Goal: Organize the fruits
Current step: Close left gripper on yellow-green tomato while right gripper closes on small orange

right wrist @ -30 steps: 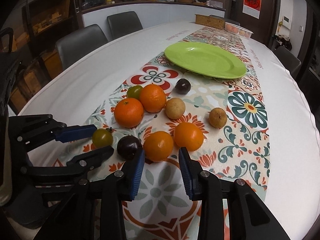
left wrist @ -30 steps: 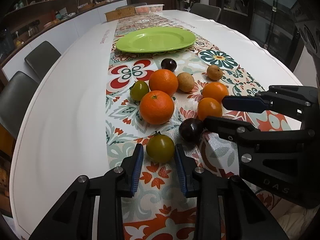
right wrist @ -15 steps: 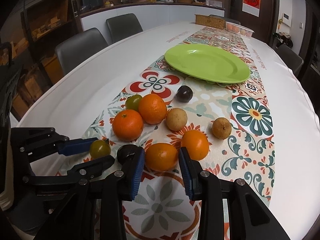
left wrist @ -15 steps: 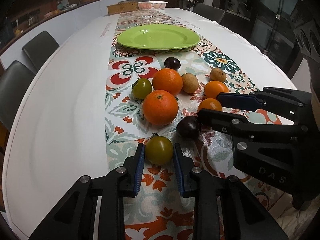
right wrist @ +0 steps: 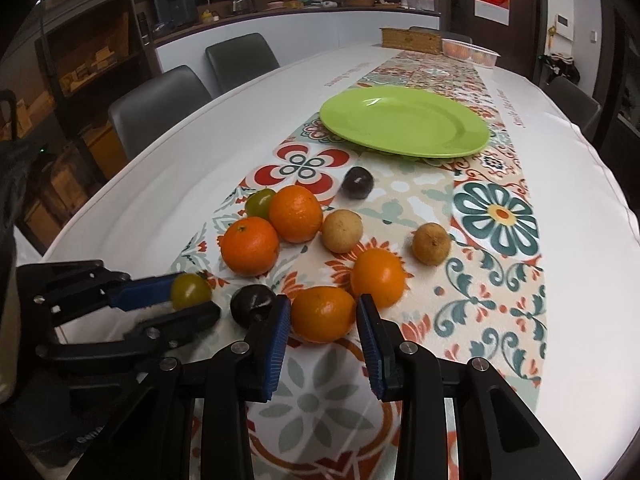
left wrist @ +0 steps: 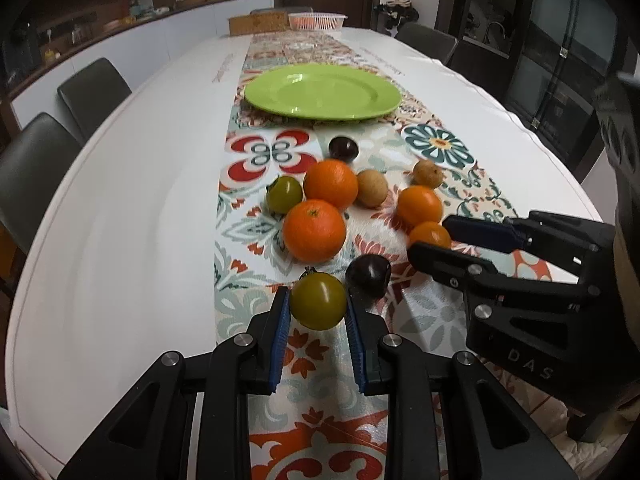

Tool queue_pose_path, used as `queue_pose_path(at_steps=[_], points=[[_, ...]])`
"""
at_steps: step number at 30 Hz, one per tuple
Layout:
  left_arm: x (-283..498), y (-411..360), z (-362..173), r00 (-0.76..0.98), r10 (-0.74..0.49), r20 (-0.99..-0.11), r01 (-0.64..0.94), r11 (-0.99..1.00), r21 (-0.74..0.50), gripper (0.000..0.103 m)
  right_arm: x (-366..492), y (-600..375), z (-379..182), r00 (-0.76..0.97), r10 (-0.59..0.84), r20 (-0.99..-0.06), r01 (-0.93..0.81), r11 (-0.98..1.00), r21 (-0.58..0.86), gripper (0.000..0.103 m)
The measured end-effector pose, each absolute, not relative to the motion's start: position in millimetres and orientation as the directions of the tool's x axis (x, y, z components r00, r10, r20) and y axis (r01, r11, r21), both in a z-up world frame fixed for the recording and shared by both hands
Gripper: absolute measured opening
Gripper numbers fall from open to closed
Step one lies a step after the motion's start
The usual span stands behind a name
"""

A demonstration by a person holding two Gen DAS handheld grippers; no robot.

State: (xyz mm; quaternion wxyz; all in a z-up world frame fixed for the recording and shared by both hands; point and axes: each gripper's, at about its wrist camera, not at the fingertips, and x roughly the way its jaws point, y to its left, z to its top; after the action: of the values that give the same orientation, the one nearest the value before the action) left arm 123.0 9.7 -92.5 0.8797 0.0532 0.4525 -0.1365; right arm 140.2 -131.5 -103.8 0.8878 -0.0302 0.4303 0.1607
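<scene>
My left gripper (left wrist: 318, 300) is shut on a small green tomato (left wrist: 318, 306), its blue pads pressing both sides, low over the patterned runner. In the right wrist view the left gripper (right wrist: 192, 296) holds that tomato (right wrist: 190, 290) at the left. My right gripper (right wrist: 322, 304) stands open around a small orange (right wrist: 323, 314) that rests on the runner, with a thin gap at the pads. A dark plum (right wrist: 252, 306) lies just left of the right gripper's left finger. The green plate (left wrist: 322, 96) sits bare further up the runner.
Loose on the runner (left wrist: 272, 152) lie two large oranges (left wrist: 314, 230), another small orange (left wrist: 419, 205), a second green tomato (left wrist: 284, 194), two brown round fruits (left wrist: 371, 188) and a second dark plum (left wrist: 343, 148). Grey chairs (right wrist: 160, 100) line the table's left side. A basket (left wrist: 316, 20) stands at the far end.
The left gripper's pads closed onto the green tomato. The right gripper slid forward, so the small orange now sits between its fingers.
</scene>
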Motion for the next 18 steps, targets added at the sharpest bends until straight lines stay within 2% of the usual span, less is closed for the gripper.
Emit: queue_pose_path(at_steps=[18], points=[[129.4, -9.4, -59.8, 0.624, -0.190, -0.758, 0.303, 0.953, 0.010, 0.027, 118.4, -149.3, -71.5, 0.673, 0.238, -0.700, -0.308, 0.951, 0.028, 0.035]])
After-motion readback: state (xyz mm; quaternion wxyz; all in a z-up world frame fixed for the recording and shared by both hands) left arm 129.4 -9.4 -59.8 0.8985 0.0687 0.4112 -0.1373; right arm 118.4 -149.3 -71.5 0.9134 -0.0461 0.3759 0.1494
